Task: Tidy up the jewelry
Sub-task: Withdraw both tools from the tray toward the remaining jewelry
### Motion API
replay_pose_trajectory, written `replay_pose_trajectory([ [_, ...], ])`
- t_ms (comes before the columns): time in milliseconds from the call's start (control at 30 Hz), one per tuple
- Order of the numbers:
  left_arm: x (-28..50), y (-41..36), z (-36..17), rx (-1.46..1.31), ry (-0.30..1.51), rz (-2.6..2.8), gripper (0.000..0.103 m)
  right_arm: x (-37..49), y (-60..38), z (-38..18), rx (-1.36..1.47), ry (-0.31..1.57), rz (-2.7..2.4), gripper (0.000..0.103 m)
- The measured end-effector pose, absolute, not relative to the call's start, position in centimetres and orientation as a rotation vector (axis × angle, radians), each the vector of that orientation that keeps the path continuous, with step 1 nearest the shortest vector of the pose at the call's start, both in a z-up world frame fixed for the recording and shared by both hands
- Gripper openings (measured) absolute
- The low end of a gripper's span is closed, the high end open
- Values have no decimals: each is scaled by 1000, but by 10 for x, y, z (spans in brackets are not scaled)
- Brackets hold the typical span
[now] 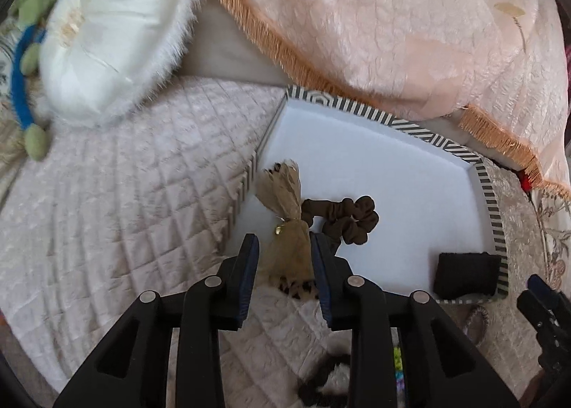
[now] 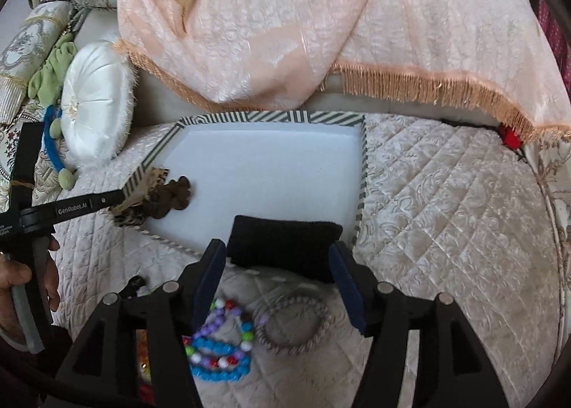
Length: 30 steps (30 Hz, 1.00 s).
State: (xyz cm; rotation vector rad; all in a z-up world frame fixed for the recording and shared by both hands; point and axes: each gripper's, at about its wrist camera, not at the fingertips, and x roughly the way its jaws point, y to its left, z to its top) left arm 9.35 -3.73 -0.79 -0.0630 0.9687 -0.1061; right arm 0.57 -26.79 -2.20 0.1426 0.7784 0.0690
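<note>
Lying in the striped tray point(image 1: 494, 201): ruffled brown scrunchie point(image 1: 351, 217), gauzy tan bow point(image 1: 285, 208).

Tray point(image 2: 360, 172) on quilt point(image 2: 446, 201), scrunchie point(image 1: 344, 218) and pad point(image 2: 285, 243) inside, bracelets point(image 2: 221, 347) before it

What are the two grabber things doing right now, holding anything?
Left gripper: fingers open, tan scrunchie between them, not pinched.
Right gripper: fingers open, holding nothing; black pad lies just ahead.

Tan bow scrunchie point(image 1: 283, 218) lies over striped tray point(image 1: 494, 208) rim between parted left gripper point(image 1: 283, 247) jaws
</note>
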Motion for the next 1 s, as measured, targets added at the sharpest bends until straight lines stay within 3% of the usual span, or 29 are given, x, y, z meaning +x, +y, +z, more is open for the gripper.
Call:
replay_pose_trajectory([
  [400,17,-45,24,35,877,-111,21,-63,-250,7,142,695,68,72],
  [1000,-53,-53,39,63,827,-108,21,-118,-240,12,96,688,54,75],
])
